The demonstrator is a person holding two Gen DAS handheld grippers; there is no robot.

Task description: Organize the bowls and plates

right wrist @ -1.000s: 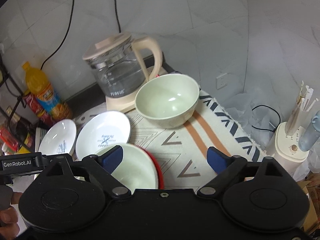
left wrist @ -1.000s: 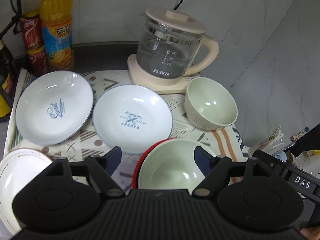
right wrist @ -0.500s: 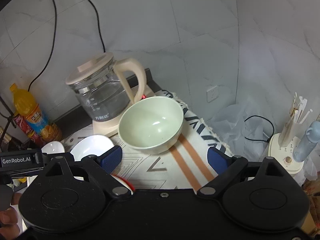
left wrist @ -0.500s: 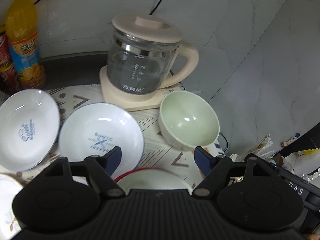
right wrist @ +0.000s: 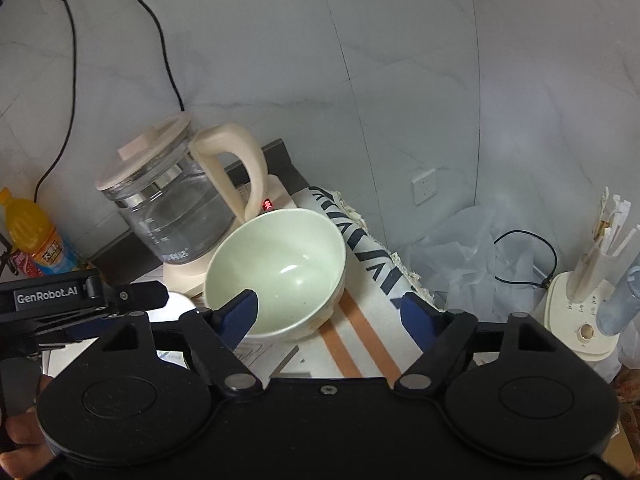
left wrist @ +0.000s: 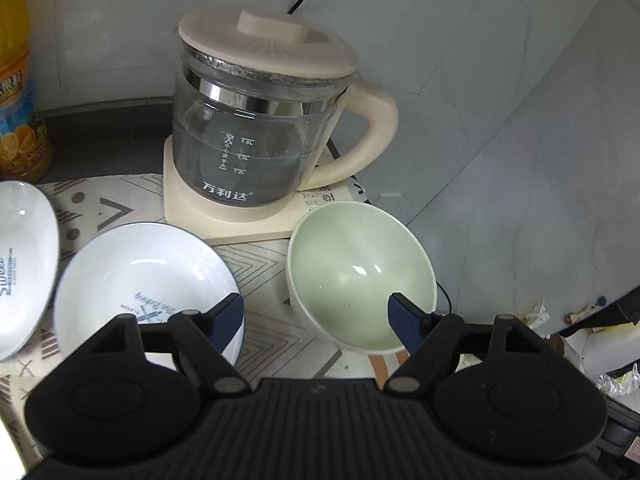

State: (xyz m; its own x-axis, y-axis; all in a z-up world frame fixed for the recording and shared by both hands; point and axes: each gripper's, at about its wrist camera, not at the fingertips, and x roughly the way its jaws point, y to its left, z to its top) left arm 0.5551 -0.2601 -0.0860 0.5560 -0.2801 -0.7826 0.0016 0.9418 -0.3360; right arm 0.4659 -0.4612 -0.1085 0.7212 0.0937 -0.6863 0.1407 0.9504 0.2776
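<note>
Two hand-held grippers face one green bowl on the desk, right of a white plate. Left gripper gapes empty, bowl ahead-right. Right gripper, jaws just narrowed, straddles its near rim untouched, nearer.

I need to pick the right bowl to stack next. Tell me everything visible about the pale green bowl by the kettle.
The pale green bowl is deep and round, glossy pale green inside, with a cream, faintly speckled outer wall. It is empty and stands upright on the patterned mat, close against the kettle base. Neither hand-held gripper holds it.
</note>
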